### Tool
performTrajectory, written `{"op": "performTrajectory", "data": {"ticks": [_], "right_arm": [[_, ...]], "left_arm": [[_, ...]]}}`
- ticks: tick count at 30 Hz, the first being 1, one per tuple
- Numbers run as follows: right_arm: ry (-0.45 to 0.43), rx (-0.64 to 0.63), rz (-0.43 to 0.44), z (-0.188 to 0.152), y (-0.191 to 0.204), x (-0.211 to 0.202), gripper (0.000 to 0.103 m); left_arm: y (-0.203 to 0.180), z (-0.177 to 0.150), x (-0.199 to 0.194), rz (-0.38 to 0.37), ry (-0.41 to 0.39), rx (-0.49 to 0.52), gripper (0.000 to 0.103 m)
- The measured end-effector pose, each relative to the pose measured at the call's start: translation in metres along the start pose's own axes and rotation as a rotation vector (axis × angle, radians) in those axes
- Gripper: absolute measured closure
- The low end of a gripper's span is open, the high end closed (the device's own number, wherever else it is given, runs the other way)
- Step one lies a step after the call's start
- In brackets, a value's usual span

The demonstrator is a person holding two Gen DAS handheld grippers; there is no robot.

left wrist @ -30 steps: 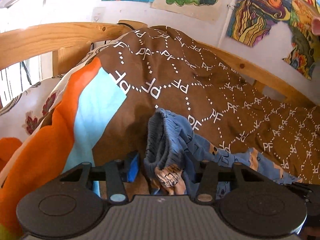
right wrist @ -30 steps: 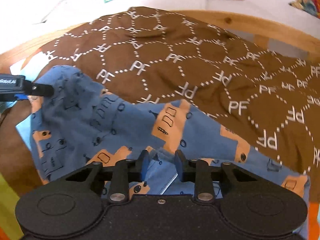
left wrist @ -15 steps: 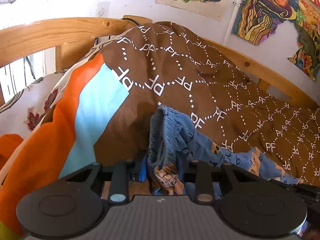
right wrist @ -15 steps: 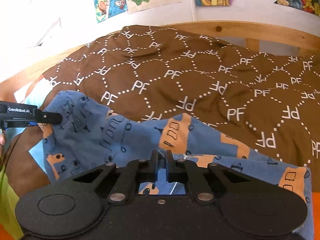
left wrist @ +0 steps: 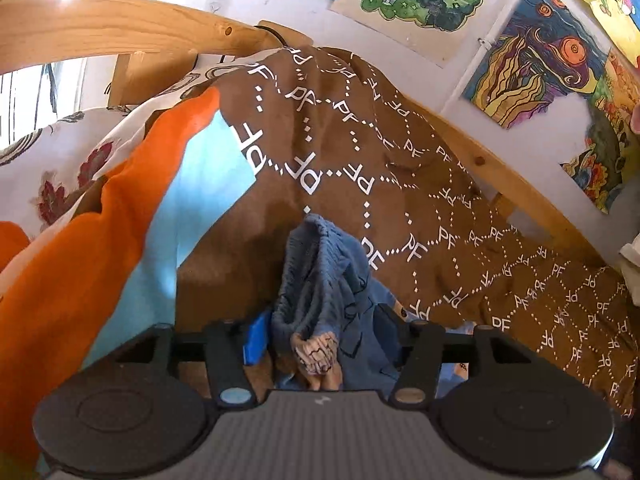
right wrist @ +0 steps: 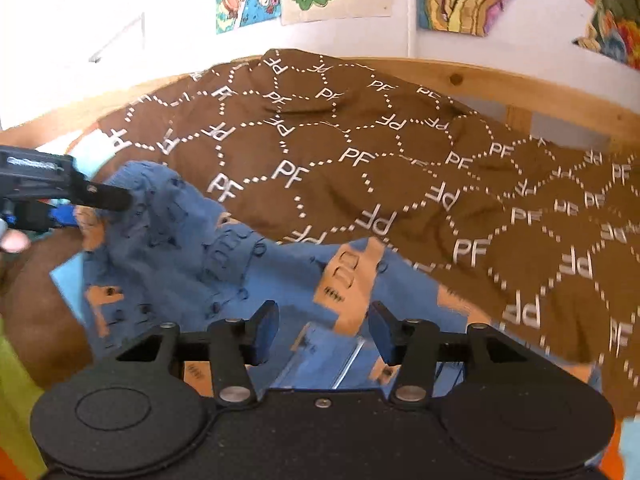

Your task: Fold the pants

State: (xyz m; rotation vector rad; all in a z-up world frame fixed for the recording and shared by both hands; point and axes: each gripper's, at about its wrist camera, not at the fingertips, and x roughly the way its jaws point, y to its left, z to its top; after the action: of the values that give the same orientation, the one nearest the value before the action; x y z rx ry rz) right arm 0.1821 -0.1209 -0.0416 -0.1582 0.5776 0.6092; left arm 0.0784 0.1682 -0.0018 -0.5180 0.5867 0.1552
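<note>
The blue pants [right wrist: 224,264] with orange patches lie spread on a brown blanket [right wrist: 400,184] printed with white "PF" letters. My left gripper [left wrist: 320,336] is shut on the bunched waistband of the pants [left wrist: 320,280], which stands up between its fingers; it also shows at the left of the right wrist view [right wrist: 100,204]. My right gripper [right wrist: 322,332] is open, with its blue pads apart just above the pants fabric and holding nothing.
A wooden bed rail [left wrist: 520,184] runs behind the blanket, under a white wall with colourful drawings [left wrist: 532,60]. Orange and light blue bedding [left wrist: 120,240] lies to the left. A floral white cloth [left wrist: 52,168] sits at the far left.
My right gripper has opened and let go of the pants fabric it was pinching. My left gripper keeps its hold on the waistband and has moved slightly forward.
</note>
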Motion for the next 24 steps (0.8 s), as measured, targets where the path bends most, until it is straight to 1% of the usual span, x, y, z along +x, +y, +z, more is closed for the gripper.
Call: {"op": "performTrajectory", "data": {"ticks": [3,5,7,8,10,13,14,15,16,17,19,22,24], "right_arm": [[0.015,-0.022,0.023,0.021,0.003,0.029,0.051],[0.046,-0.077,0.041,0.031,0.011,0.048,0.051],[0.099,-0.159,0.005,0.035,0.022,0.073,0.051],[0.110,-0.190,-0.013,0.035,0.026,0.083,0.051],[0.101,-0.185,-0.013,0.037,0.024,0.087,0.048],[0.057,-0.129,-0.009,0.040,0.015,0.067,0.047],[0.042,-0.116,-0.012,0.039,0.011,0.056,0.043],[0.035,-0.107,-0.011,0.037,0.008,0.045,0.039],[0.032,-0.099,-0.009,0.034,0.005,0.035,0.031],[0.029,-0.094,-0.007,0.029,0.002,0.022,0.028],[0.041,-0.109,-0.014,0.017,-0.001,0.000,0.025],[0.066,-0.155,-0.042,-0.004,0.003,-0.027,0.020],[0.076,-0.177,-0.059,-0.018,0.008,-0.038,0.016]], "left_arm": [[-0.004,-0.003,0.000,0.036,-0.002,0.039,0.051],[-0.006,-0.004,0.001,0.061,0.000,0.054,0.055],[-0.008,-0.004,0.002,0.071,0.003,0.060,0.057],[-0.008,-0.004,0.003,0.072,0.003,0.057,0.057],[-0.008,-0.004,0.004,0.074,0.002,0.055,0.059],[-0.009,-0.005,0.006,0.078,-0.001,0.067,0.059],[-0.009,-0.005,0.006,0.079,-0.001,0.074,0.059],[-0.009,-0.006,0.006,0.079,-0.004,0.076,0.056],[-0.009,-0.006,0.007,0.073,-0.004,0.077,0.053],[-0.009,-0.006,0.007,0.065,-0.004,0.078,0.051],[-0.011,-0.006,0.007,0.046,-0.001,0.080,0.043],[-0.014,-0.006,0.007,0.054,0.000,0.084,0.042],[-0.015,-0.007,0.007,0.063,0.004,0.087,0.042]]}}
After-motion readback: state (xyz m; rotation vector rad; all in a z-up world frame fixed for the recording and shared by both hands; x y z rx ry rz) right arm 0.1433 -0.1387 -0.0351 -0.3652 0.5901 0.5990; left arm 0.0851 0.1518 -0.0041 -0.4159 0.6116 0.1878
